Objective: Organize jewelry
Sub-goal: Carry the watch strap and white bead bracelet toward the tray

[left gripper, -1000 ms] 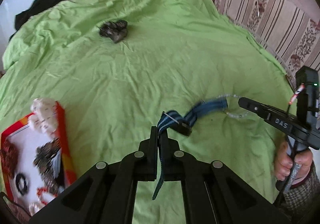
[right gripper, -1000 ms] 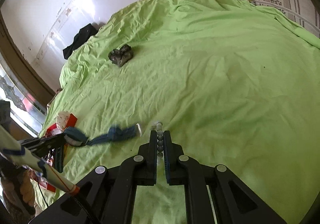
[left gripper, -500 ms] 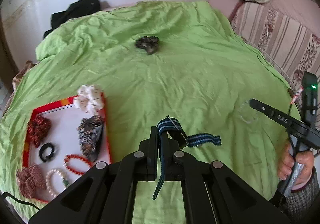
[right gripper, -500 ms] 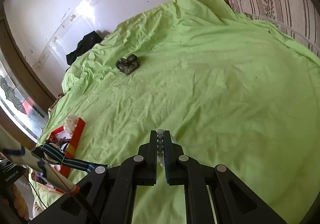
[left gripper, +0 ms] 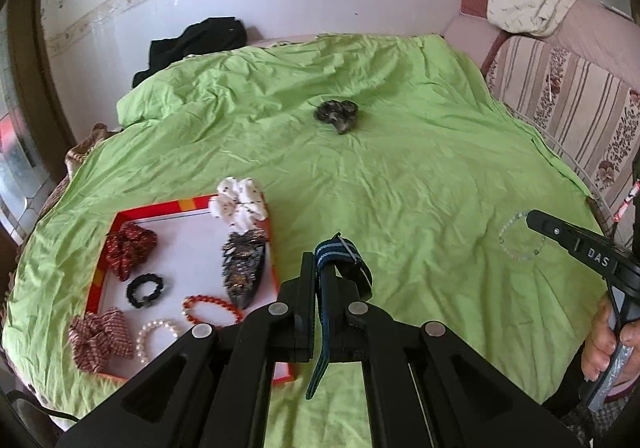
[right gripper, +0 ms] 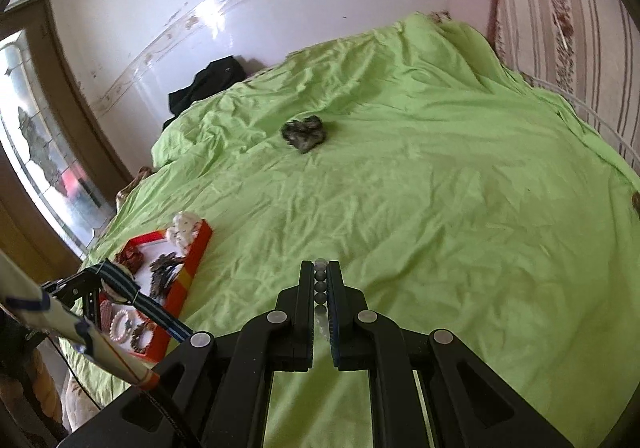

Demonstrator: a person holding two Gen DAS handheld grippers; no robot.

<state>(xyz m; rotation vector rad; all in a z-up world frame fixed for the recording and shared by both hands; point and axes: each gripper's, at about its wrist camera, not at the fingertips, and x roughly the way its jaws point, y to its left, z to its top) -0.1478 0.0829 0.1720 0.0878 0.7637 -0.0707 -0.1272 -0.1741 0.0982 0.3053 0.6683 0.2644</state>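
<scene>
My left gripper (left gripper: 326, 280) is shut on a blue striped band (left gripper: 334, 253), held above the green bedsheet just right of a red-rimmed white tray (left gripper: 192, 248); the band (right gripper: 120, 282) also shows in the right wrist view. The tray holds scrunchies, a dark hair clip (left gripper: 243, 268), a red bead bracelet (left gripper: 212, 306) and a pearl bracelet (left gripper: 158, 336). My right gripper (right gripper: 320, 282) is shut on a clear bead bracelet (right gripper: 320, 280), which hangs from it as a loop (left gripper: 520, 236) in the left wrist view. A dark scrunchie (left gripper: 337, 114) lies alone farther back on the bed.
A white floral scrunchie (left gripper: 238, 204) sits on the tray's far corner. Black clothing (left gripper: 192, 44) lies at the bed's far edge by the wall. A striped sofa (left gripper: 568, 88) runs along the right side. A door is at the left (right gripper: 36, 152).
Both grippers rose and tilted up. The left one carried the blue band leftward to beside the tray; the band's free end came off the sheet. The right one lifted the bead bracelet.
</scene>
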